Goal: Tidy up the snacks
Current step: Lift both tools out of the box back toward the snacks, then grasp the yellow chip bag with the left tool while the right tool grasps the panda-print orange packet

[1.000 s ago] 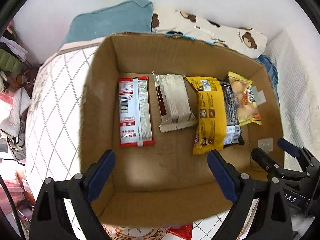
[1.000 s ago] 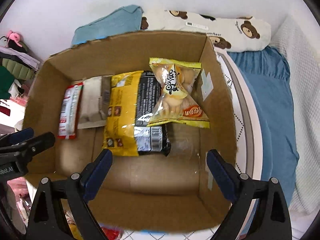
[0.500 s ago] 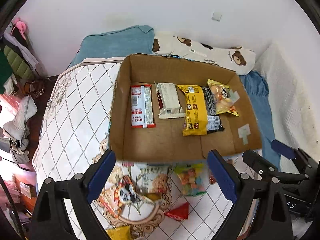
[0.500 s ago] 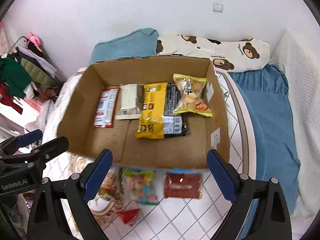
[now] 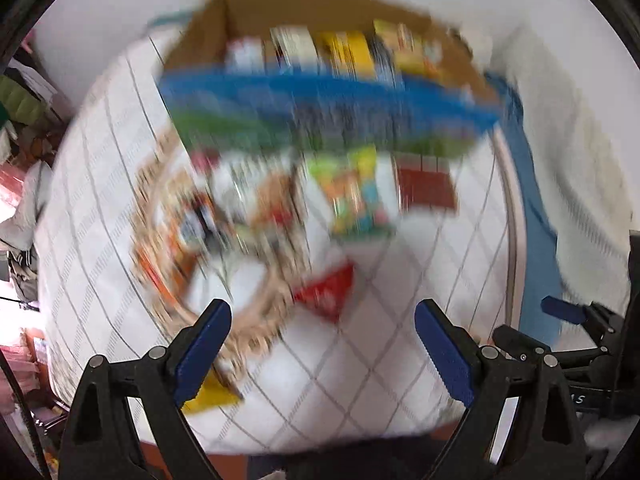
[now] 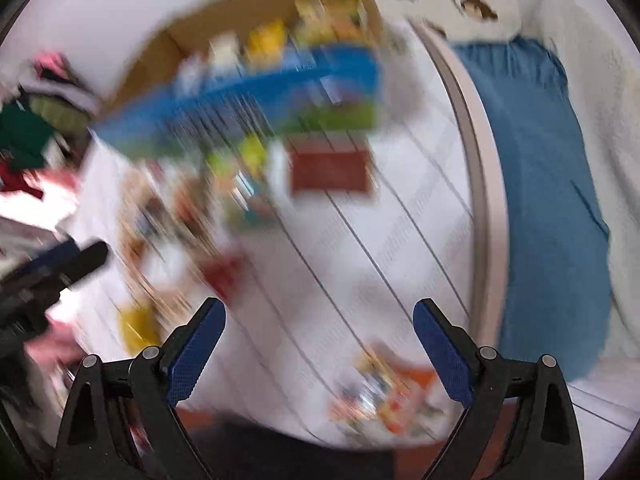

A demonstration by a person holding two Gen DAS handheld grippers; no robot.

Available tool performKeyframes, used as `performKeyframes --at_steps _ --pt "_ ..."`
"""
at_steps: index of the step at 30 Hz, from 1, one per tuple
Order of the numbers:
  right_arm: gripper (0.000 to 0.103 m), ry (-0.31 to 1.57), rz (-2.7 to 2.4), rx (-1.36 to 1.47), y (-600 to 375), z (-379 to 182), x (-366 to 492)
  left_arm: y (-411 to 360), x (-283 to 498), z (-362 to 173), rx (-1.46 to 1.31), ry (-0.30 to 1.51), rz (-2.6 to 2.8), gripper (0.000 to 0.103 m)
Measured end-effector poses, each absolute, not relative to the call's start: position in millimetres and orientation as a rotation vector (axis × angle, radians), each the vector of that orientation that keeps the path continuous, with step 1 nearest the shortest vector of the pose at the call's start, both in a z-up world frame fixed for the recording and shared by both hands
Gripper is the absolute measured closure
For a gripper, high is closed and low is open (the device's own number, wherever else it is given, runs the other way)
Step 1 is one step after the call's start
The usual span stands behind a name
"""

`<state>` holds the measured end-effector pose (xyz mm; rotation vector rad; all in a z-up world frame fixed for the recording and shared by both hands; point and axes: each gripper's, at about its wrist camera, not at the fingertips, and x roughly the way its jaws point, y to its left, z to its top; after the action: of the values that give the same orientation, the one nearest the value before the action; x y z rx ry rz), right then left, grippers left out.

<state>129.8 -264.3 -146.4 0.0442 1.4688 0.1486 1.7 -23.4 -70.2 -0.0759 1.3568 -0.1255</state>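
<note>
Both views are blurred by motion. A cardboard box [image 5: 448, 60] with several snack packs [image 5: 348, 54] in a row stands at the far end of the quilted bed; it also shows in the right wrist view [image 6: 160, 46]. Loose snacks lie on the quilt in front of it: a colourful candy bag [image 5: 356, 196], a dark red pack [image 5: 426, 190], a red triangular pack [image 5: 326, 290], a yellow pack [image 5: 212, 394]. My left gripper [image 5: 323, 346] is open and empty above the quilt. My right gripper [image 6: 319, 346] is open and empty; the dark red pack [image 6: 330, 170] lies ahead of it.
The box's near wall is blue and green [image 5: 320, 112]. A blue blanket [image 6: 540, 180] lies right of the quilt. Clothes [image 6: 24, 132] pile at the left. A colourful pack [image 6: 384, 392] lies near the quilt's front edge. The right gripper shows in the left view [image 5: 568, 320].
Both grippers have pulled back fast from over the box toward the near end of the bed. The box now sits far ahead and the loose snacks on the quilt are in view.
</note>
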Motion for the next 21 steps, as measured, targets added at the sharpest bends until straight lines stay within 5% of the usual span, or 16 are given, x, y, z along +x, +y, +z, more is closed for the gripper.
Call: performKeyframes --at_steps 9,12,14,21 --pt "0.007 1.654 0.208 -0.4 -263 -231 59 -52 -33 -132 -0.015 1.518 -0.179 0.009" --pt "0.016 1.602 0.198 -0.365 -265 -242 72 -49 -34 -141 -0.03 1.541 -0.162 0.009" --pt "0.038 1.583 0.191 -0.26 -270 -246 87 -44 -34 -143 -0.031 1.54 -0.139 0.009" --pt "0.041 1.559 0.168 0.064 -267 -235 125 5 -39 -141 -0.089 1.538 0.012 0.009"
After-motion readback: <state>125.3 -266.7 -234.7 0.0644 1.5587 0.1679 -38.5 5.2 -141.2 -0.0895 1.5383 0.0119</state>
